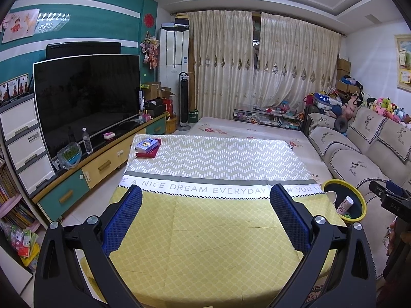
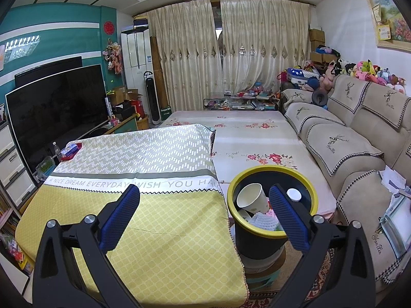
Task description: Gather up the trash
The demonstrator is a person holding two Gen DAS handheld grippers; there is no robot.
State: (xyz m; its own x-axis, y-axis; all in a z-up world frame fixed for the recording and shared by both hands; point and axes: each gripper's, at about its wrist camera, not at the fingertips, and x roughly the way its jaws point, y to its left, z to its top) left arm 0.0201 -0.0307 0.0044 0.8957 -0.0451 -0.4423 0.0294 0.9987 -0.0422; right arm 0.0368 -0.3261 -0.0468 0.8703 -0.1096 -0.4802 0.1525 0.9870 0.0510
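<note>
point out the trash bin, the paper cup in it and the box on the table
black trash bin with yellow rim (image 2: 259,241), right wrist view, on its black outer wall
white paper cup (image 2: 253,200), right wrist view, on its side wall
blue and white box (image 1: 147,145), left wrist view, on its top face

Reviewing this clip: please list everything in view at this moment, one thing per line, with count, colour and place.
Cloth-covered table: one, yellow, white and grey patterned cloth, centre foreground.
Round trash bin: one, black with yellow rim, beside the table's right edge.
Paper cup: one, white, inside the bin, tilted.
White-capped bottle: one, inside the bin.
Box: one, blue and white, on a red tray at the table's far left corner.
Television: one, black, on the left cabinet.
Clear plastic water bottle: one, on that cabinet.
Sofa: one, beige, right side.
Left gripper: blue pads, open, empty.
Right gripper: blue pads, open, empty.
</note>
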